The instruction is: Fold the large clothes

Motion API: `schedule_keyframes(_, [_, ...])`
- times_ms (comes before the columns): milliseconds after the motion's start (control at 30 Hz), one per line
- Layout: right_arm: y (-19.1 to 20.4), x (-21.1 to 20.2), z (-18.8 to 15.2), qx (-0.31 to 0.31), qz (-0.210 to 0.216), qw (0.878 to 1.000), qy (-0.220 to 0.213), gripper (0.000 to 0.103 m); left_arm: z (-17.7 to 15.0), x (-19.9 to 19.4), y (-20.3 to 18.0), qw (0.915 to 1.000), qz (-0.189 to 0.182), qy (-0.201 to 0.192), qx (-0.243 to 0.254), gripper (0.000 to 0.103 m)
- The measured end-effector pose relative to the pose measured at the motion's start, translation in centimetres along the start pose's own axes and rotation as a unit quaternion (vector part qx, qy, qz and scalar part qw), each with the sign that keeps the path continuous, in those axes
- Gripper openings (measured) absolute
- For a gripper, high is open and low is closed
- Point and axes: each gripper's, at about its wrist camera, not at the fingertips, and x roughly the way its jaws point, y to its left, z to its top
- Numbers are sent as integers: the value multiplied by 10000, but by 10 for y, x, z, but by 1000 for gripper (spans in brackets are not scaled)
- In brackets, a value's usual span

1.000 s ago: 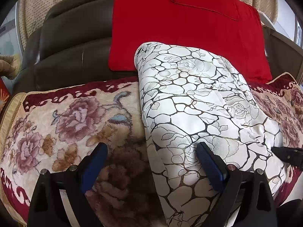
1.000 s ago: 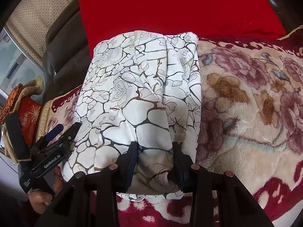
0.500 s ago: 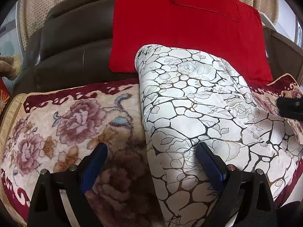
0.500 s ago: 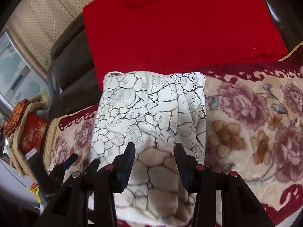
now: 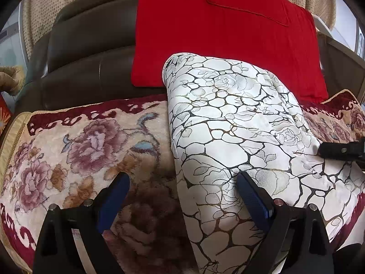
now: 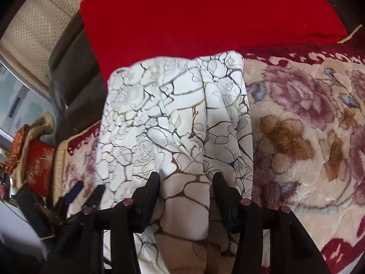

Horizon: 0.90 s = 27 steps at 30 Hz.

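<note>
Left gripper (image 5: 182,189) held wide open at frame bottom, left edge of white patterned garment (image 5: 239,137) lying between fingers, ungripped. Right gripper (image 6: 186,182) closed on garment's bunched near fold. Garment laid frame centre on floral blanket (image 6: 308,125); red cushion (image 5: 216,34) seen above.
</note>
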Motion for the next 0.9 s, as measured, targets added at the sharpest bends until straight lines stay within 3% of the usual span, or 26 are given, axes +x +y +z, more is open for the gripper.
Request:
schedule_keyframes(67, [-1,-10,0,-3,114,9999,-55,53,0,0,1,10000,-4,2,-6,95])
schedule_keyframes(200, [-15,-33,0,226,324,9988,-273,63,0,0,1,10000,-21,18,-17,95])
schedule_keyframes(400, [-42,-37,9,692,557,9957,-278,69,2,-1,2,9999,-74,77,-7,95])
schedule_keyframes(500, [-57,-30,11,951,689,9929,-197,72,5,0,9,9989,-388,196,-182,95])
schedule_keyframes(600, [-75,-21,10,1263,1007,9868,-91,72,10,0,20,9932,-1011,292,-507,95])
schedule_keyframes(700, [-87,-10,10,1483,1164,9821,-21,73,13,1,30,9799,-1776,430,-799,95])
schedule_keyframes(767, [-93,-4,9,1600,1359,9777,4,75,14,10,36,9631,-2370,672,-1083,95])
schedule_keyframes(833, [-96,4,10,1673,1573,9733,75,75,12,21,37,9510,-2665,955,-1246,95])
schedule_keyframes(900, [-96,12,12,1655,1710,9712,137,75,9,33,35,9455,-2678,1267,-1348,95])
